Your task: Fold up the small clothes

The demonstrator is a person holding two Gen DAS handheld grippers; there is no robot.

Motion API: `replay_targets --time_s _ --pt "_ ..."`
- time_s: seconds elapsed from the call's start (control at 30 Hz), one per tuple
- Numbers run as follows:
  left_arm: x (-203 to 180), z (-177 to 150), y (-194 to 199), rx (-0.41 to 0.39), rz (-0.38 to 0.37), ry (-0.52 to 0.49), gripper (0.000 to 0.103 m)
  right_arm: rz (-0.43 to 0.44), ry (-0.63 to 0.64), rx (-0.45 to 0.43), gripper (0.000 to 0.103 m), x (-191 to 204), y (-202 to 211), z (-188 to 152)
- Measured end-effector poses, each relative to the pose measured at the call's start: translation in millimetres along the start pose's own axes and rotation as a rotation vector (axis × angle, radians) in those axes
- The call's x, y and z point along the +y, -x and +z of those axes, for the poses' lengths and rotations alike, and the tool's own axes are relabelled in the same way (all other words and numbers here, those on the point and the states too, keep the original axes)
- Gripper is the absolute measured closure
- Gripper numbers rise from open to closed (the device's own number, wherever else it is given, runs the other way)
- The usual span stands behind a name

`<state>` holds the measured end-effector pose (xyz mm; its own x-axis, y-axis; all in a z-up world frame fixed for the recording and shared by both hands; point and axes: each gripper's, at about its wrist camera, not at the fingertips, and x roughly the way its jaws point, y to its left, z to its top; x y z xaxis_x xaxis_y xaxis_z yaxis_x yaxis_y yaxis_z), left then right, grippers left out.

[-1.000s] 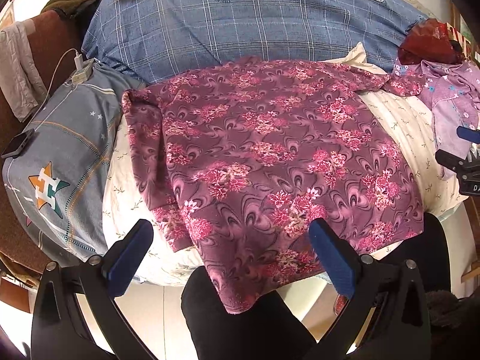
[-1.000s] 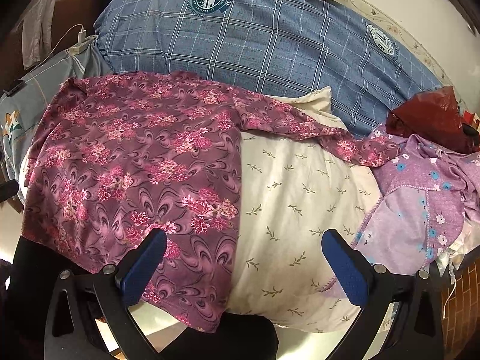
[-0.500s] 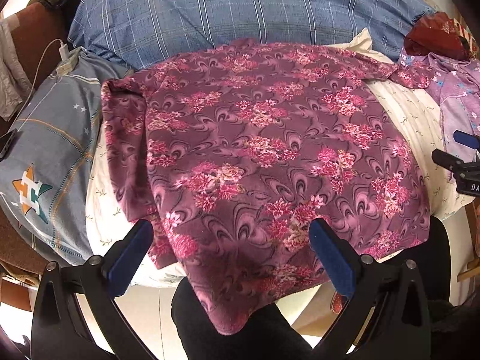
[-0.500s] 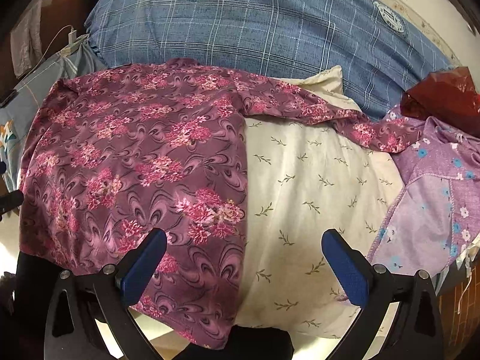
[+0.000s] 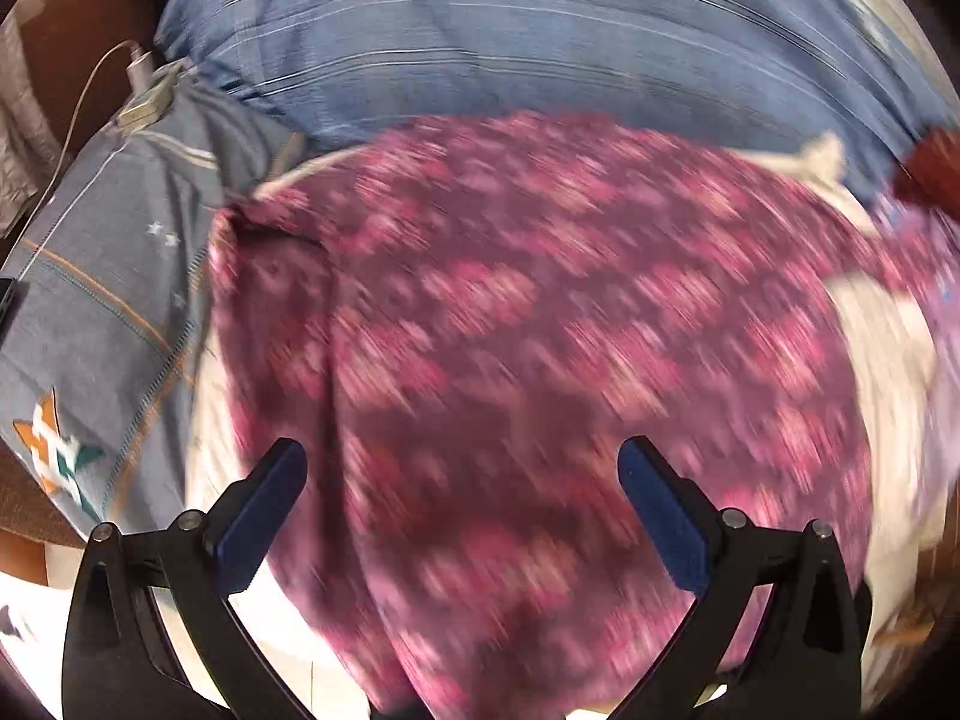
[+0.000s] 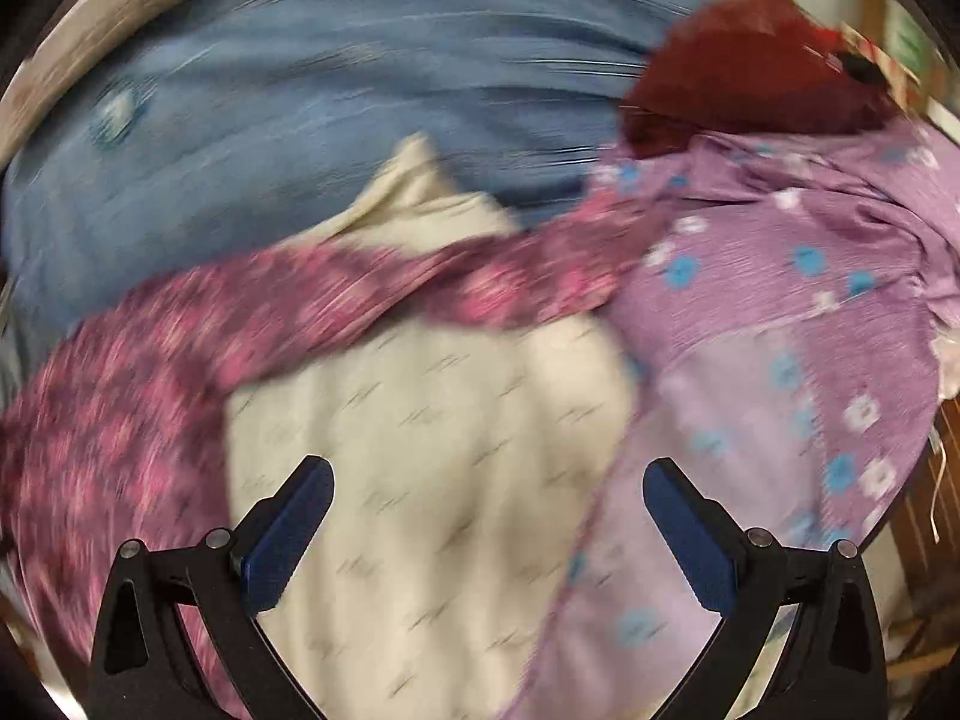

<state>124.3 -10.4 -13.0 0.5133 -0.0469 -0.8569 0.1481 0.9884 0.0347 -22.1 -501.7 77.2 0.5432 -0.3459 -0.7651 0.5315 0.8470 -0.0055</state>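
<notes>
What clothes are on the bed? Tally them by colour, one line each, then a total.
Maroon floral top: 1
Lilac floral garment: 1
Dark red item, too blurred to tell if it is clothing: 1
Total: 3 at most. Both the left gripper and the right gripper are open and empty.

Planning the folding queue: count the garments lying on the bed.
2 clearly visible. The maroon floral top is spread across the cream sheet; the lilac flowered garment is bunched at the right, touching the top's sleeve. The dark red item is too blurred to identify.
</notes>
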Motion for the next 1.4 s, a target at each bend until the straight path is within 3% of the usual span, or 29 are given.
replay_targets --time_s 0.13,0.23,0.37,0.43,0.5,0.53,0.6,0.67,0.7,0.8,0.97,1.03,1.1,1.17,1.27,1.33,1.37,1.4 --pt "41 46 -40 0.052 0.039 0.145 0.0 -0.042 -0.144 0.005 0.0 -55 -23 61" --pt "66 66 -69 0.078 0.109 0.224 0.0 0.003 -0.223 0.023 0.0 -78 -49 96" --pt "108 66 -119 0.189 0.187 0.347 0.0 0.025 -0.311 0.064 0.0 -89 -96 119" --pt "128 57 -138 0.248 0.17 0.426 0.0 -0.004 -0.349 0.109 0.0 -86 -124 121" --pt "146 46 -149 0.274 0.132 0.508 0.0 -0.038 -0.325 0.057 0.003 -77 -125 123" --pt "154 41 -152 0.272 0.092 0.546 0.0 -0.011 -0.3 0.039 0.006 -72 -125 125" --pt "158 38 -152 0.266 0.071 0.565 0.0 0.038 -0.254 0.05 0.052 -63 -127 127" --pt "155 38 -151 0.266 0.093 0.533 0.0 0.022 -0.169 0.122 0.067 -51 -137 129" --pt "154 39 -149 0.264 0.105 0.519 0.0 -0.008 -0.142 0.14 0.098 -49 -140 130" --pt "148 47 -137 0.236 0.117 0.476 0.0 0.0 -0.217 0.086 0.098 -68 -126 133" --pt "136 44 -97 0.162 0.077 0.425 0.0 0.065 -0.343 -0.195 0.096 -120 -48 154" --pt "130 36 -82 0.134 0.043 0.397 0.0 0.004 -0.308 -0.223 0.086 -128 -37 157" --pt "118 30 -71 0.121 0.011 0.367 0.0 -0.17 -0.261 -0.138 0.084 -137 -45 151" --pt "101 30 -61 0.108 -0.026 0.322 0.0 -0.25 -0.278 -0.094 0.083 -151 -49 139" --pt "73 34 -54 0.109 -0.047 0.27 0.0 -0.129 -0.379 -0.138 0.078 -167 -38 122" --pt "61 30 -61 0.128 -0.079 0.265 0.0 0.05 -0.434 -0.125 0.056 -165 -36 114" --pt "54 27 -65 0.144 -0.089 0.264 0.0 0.102 -0.442 -0.106 0.041 -161 -39 114" --pt "47 24 -70 0.166 -0.098 0.261 0.0 0.143 -0.445 -0.083 0.039 -153 -44 113"
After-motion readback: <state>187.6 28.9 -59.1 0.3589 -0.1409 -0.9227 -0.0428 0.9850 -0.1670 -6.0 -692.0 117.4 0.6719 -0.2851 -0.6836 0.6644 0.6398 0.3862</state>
